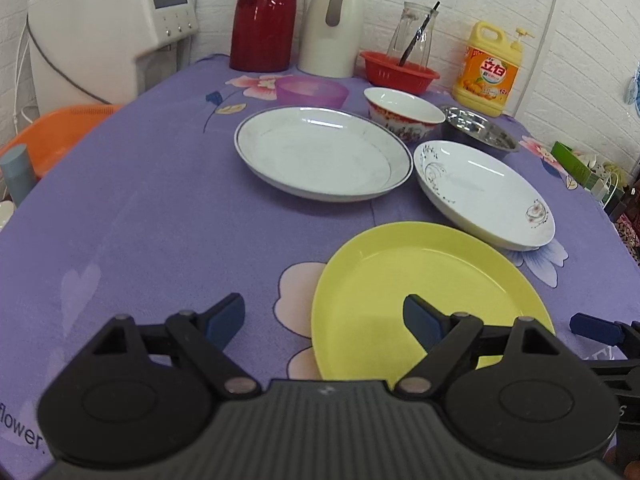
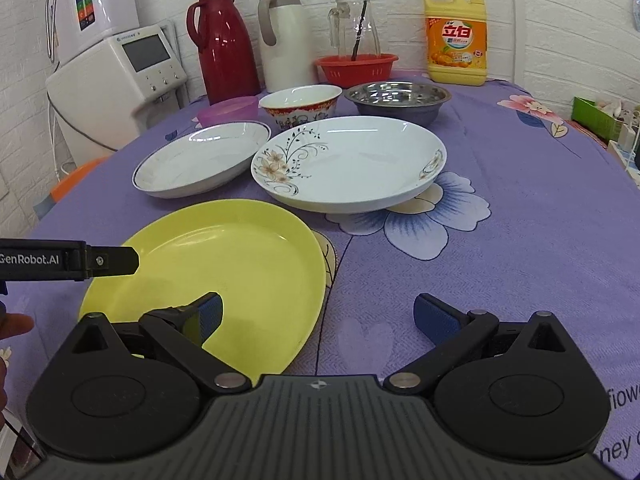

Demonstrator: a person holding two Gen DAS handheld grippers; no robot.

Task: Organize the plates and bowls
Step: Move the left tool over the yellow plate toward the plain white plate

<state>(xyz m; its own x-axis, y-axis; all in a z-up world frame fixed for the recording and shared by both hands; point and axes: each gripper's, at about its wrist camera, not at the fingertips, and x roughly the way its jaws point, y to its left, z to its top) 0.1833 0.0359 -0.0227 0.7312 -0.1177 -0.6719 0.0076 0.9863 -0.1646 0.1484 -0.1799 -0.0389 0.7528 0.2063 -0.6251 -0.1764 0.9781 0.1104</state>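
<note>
Purple flowered cloth covers the counter (image 2: 520, 200). At lower centre lies the yellow plate (image 2: 224, 264), two white plates (image 2: 352, 164) behind it, bowls (image 2: 300, 106) further up. Left gripper (image 1: 324, 320) and right gripper (image 2: 318, 320) are spread, holding nothing.

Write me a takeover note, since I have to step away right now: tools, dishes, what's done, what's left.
Left tool: open, empty, over the yellow plate's near edge.
Right tool: open, empty, beside that plate.
Yellow plate nearest; floral plate and blue-rimmed plate behind it; patterned bowl, steel bowl and purple bowl at the back.
Done: nothing stacked.
Left: gather plates and bowls.
</note>
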